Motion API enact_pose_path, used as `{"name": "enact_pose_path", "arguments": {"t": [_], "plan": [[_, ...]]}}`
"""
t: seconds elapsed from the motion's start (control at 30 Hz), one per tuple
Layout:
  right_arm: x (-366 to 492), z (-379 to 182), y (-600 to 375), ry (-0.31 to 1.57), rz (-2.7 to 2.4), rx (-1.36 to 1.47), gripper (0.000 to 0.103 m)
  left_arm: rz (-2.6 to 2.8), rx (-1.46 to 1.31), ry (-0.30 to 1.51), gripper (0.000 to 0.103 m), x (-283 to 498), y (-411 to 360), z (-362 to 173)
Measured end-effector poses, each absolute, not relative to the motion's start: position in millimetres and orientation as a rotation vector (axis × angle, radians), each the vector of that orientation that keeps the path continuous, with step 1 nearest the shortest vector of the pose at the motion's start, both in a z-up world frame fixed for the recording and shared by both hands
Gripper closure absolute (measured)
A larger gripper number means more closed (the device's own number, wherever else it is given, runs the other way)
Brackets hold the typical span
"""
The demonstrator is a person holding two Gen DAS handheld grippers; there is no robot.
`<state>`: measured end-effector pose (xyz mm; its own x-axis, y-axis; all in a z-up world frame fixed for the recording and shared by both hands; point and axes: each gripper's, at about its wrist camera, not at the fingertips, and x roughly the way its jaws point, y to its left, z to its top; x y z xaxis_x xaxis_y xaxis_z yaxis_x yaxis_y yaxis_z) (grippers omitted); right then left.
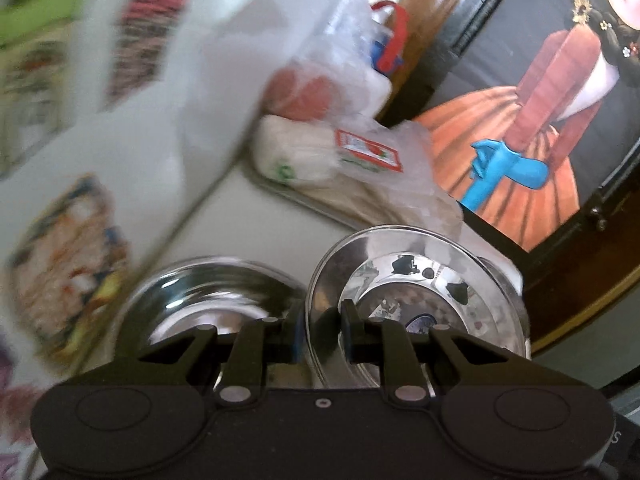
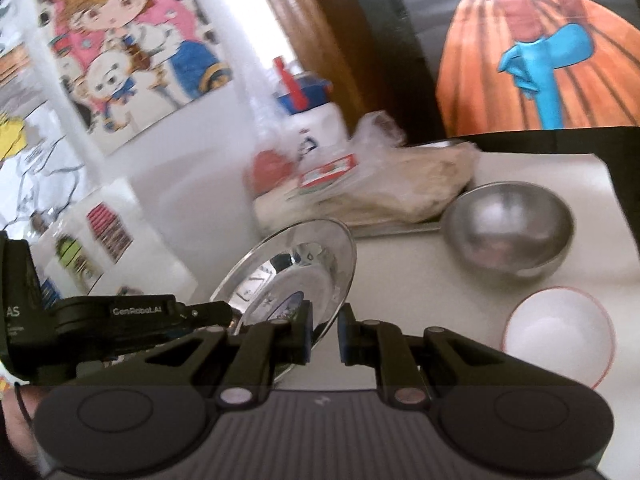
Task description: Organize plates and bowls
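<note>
From the left wrist we see our left gripper [image 1: 322, 334] with its fingers clamped on the near rim of a steel plate [image 1: 416, 300], which is tilted up off the table [image 1: 256, 216]. A second steel plate [image 1: 216, 296] shows just to its left, blurred; we cannot tell whether it rests on the table or is held. The thin rim is all we hold, so the plate could pivot or slip out if we swing it fast. Just behind it a tray [image 1: 304, 204] with bagged food [image 1: 332, 152] crowds the far side, and the plate's edge could knock it.

From the right wrist, our right gripper [image 2: 324, 334] has its fingers nearly together on the rim of a steel plate [image 2: 296, 268], held steeply tilted. The left gripper [image 2: 168, 314] reaches in from the left, close to this plate, so the two plates could clash. On the table [image 2: 400, 280] a steel bowl [image 2: 510, 230] stands to the right, and a white bowl [image 2: 558, 338] sits nearer, apart from it. The bagged food [image 2: 360, 188] lies behind, beside a white bottle [image 2: 316, 132]
</note>
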<state>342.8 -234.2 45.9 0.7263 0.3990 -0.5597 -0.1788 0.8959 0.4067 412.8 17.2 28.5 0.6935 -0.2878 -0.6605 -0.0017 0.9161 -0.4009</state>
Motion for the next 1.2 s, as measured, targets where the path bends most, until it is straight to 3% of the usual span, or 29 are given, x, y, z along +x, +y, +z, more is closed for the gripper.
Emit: {"name": "enact_pose_path", "arguments": {"t": [0.33,1.2], "plan": [[345.7,25.9,-207.4,0.734,0.424,0.314,0.087,-0.003,-0.305,0.744,0.083,360.0,31.8,22.5],[360.0,9.0,-171.0,0.694,0.568,0.167,0.085,0.182,-0.279,0.657,0.082,323.5,46.2,4.7]]}}
